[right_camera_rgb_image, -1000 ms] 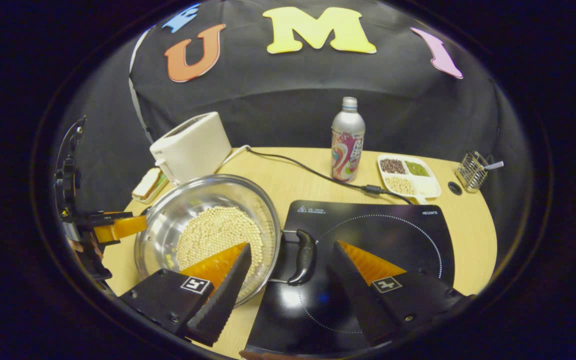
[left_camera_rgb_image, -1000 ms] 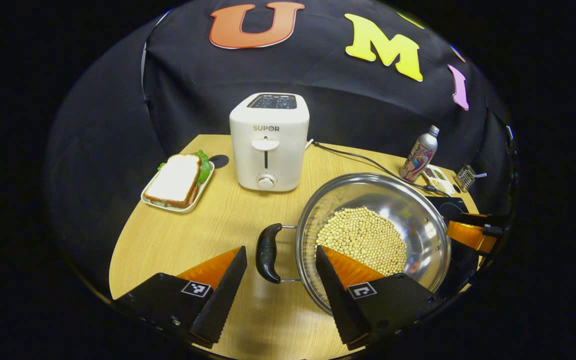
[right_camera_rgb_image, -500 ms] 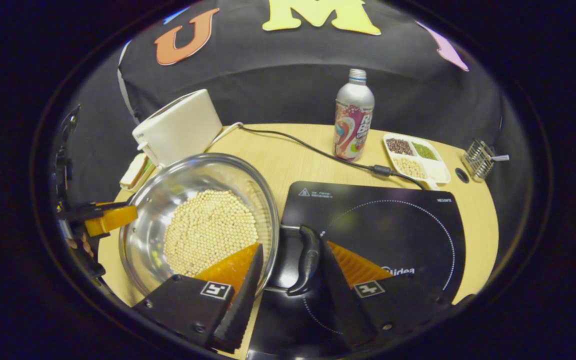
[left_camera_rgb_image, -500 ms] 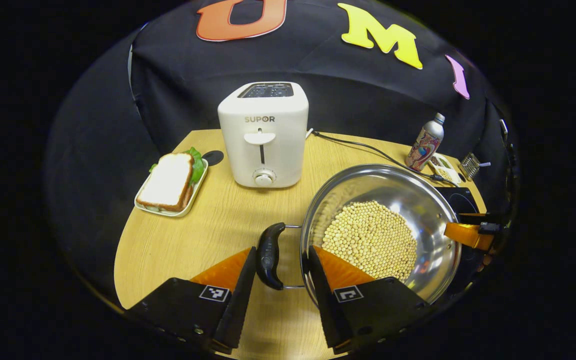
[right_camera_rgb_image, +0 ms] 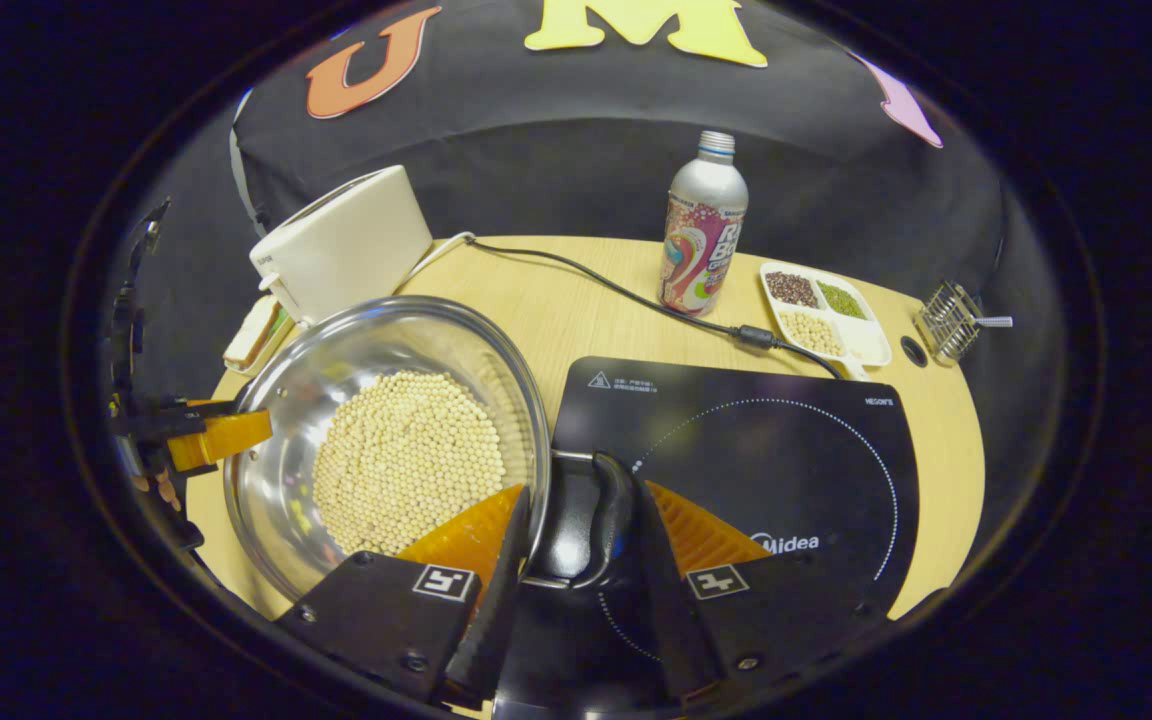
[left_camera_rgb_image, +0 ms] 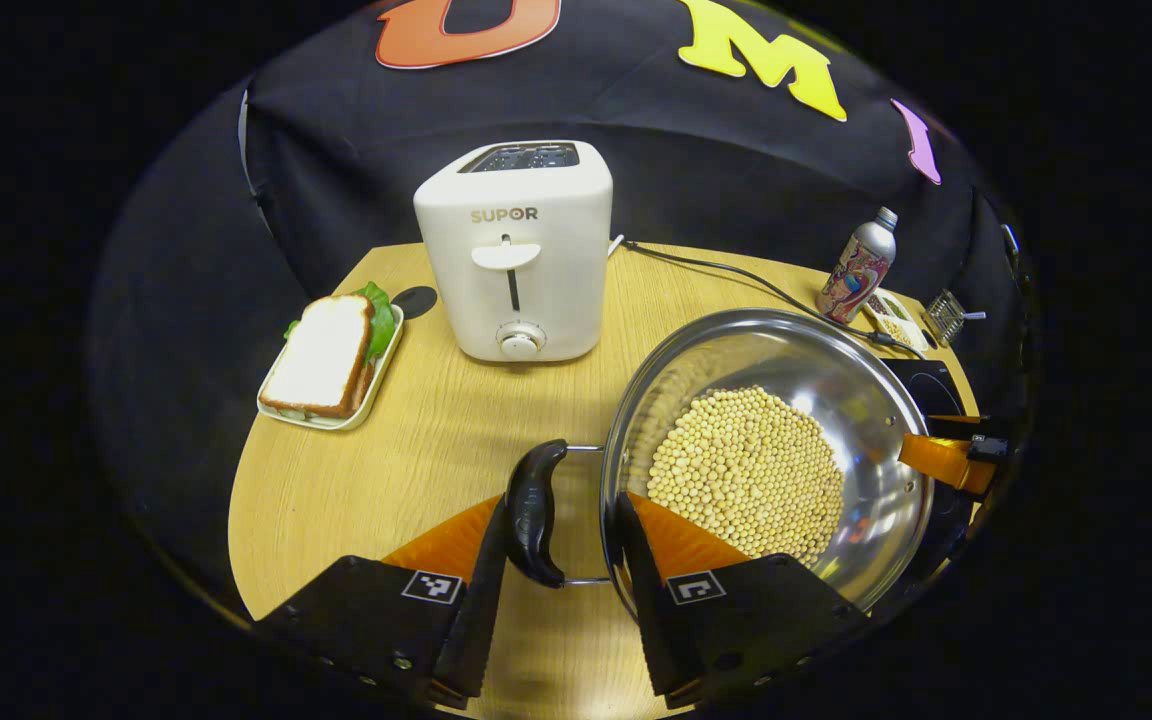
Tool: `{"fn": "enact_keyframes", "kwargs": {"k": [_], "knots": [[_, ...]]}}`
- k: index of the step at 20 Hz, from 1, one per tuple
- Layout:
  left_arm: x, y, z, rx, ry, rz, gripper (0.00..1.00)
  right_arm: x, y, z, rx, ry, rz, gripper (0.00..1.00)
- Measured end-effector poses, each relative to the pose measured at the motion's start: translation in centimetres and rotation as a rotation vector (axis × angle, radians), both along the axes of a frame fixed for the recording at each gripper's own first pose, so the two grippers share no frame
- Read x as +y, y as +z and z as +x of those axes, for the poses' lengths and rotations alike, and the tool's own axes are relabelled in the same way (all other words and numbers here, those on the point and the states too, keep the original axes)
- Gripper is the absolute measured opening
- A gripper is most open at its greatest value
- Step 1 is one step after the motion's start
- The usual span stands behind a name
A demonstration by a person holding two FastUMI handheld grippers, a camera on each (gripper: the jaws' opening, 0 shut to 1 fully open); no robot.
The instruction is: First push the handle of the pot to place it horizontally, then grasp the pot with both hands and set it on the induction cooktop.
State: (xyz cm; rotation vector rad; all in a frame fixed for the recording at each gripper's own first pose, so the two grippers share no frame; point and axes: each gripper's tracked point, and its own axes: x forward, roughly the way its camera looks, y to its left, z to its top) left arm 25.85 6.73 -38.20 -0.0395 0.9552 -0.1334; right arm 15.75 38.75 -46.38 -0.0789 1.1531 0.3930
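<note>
A steel pot [left_camera_rgb_image: 836,380] holding soybeans [left_camera_rgb_image: 746,470] sits on the wooden table, its two black handles lying level to either side. My left gripper [left_camera_rgb_image: 563,498] is closed around the near handle [left_camera_rgb_image: 534,510]: one finger lies against the handle's outer side, the other sits inside the pot's rim. In the right gripper view the right gripper [right_camera_rgb_image: 581,490] holds the opposite handle [right_camera_rgb_image: 608,515] the same way, over the left edge of the black induction cooktop [right_camera_rgb_image: 766,470]. The pot [right_camera_rgb_image: 356,350] stands just left of the cooktop, its rim overlapping that edge.
A white toaster [left_camera_rgb_image: 516,250] and a sandwich plate [left_camera_rgb_image: 326,355] stand behind and left of the pot. Behind the cooktop are a bottle [right_camera_rgb_image: 701,225], a divided tray of beans [right_camera_rgb_image: 821,315], a wire rack [right_camera_rgb_image: 951,320] and a black cable [right_camera_rgb_image: 616,290].
Both grippers have moved forward over the handles and narrowed from wide open until their fingers bracket handle and rim. Over the last half second the finger gaps barely changed.
</note>
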Motion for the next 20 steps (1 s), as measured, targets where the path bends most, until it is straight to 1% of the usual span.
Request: {"fn": "enact_keyframes", "kwargs": {"k": [1, 2, 3, 4, 6, 7, 9, 10, 11, 13, 14, 15, 18, 19, 20], "knots": [[-0.1, -0.1, 0.0, 0.003, 0.006, -0.005, 0.5, 0.0, -0.1, 0.0, 0.002, -0.007, 0.02, 0.6], [-0.2, 0.0, -0.3, 0.011, 0.013, -0.012, 0.56, 0.1, -0.1, 0.0, 0.003, -0.012, 0.041, 0.58], [-0.2, 0.1, -0.6, 0.012, 0.013, -0.009, 0.46, -0.2, 0.1, -0.3, 0.01, -0.016, 0.055, 0.56], [-0.3, 0.1, -0.7, 0.012, 0.016, -0.004, 0.56, -0.3, 0.1, -0.5, 0.019, -0.012, 0.056, 0.55], [-0.5, 0.3, -0.7, 0.009, 0.032, -0.012, 0.56, -0.5, 0.4, -1.3, 0.043, -0.021, 0.053, 0.54], [-0.5, 0.5, -0.7, 0.001, 0.025, -0.01, 0.56, -0.5, 0.6, -1.8, 0.053, -0.008, 0.048, 0.53], [-0.7, 0.9, -1.3, -0.003, 0.028, -0.018, 0.56, -0.8, 1.6, -2.2, 0.043, -0.008, 0.056, 0.55], [-0.3, 1.1, -1.4, -0.015, 0.028, -0.02, 0.51, -0.9, 2.4, -2.2, 0.03, -0.005, 0.061, 0.54], [-0.4, 1.4, -0.8, -0.026, 0.03, -0.021, 0.55, -1.1, 3.4, -2.2, 0.01, -0.001, 0.064, 0.51], [0.4, 2.9, -1.4, -0.063, 0.031, -0.017, 0.56, -1.5, 5.5, -2.5, -0.024, 0.012, 0.065, 0.51], [0.6, 3.8, -1.6, -0.081, 0.029, -0.015, 0.55, -1.8, 6.7, -2.6, -0.035, 0.013, 0.069, 0.54], [0.8, 4.6, -1.8, -0.097, 0.024, -0.015, 0.55, -2.1, 8.0, -2.7, -0.045, 0.014, 0.075, 0.51], [1.5, 5.8, -2.0, -0.136, 0.006, -0.019, 0.55, -3.2, 11.7, -2.8, -0.085, 0.029, 0.082, 0.51], [1.7, 6.2, -1.9, -0.144, 0.005, -0.021, 0.46, -3.7, 12.8, -2.9, -0.095, 0.031, 0.082, 0.51], [1.9, 6.5, -2.0, -0.154, 0.0, -0.02, 0.55, -4.1, 13.8, -2.8, -0.103, 0.035, 0.081, 0.51]]}}
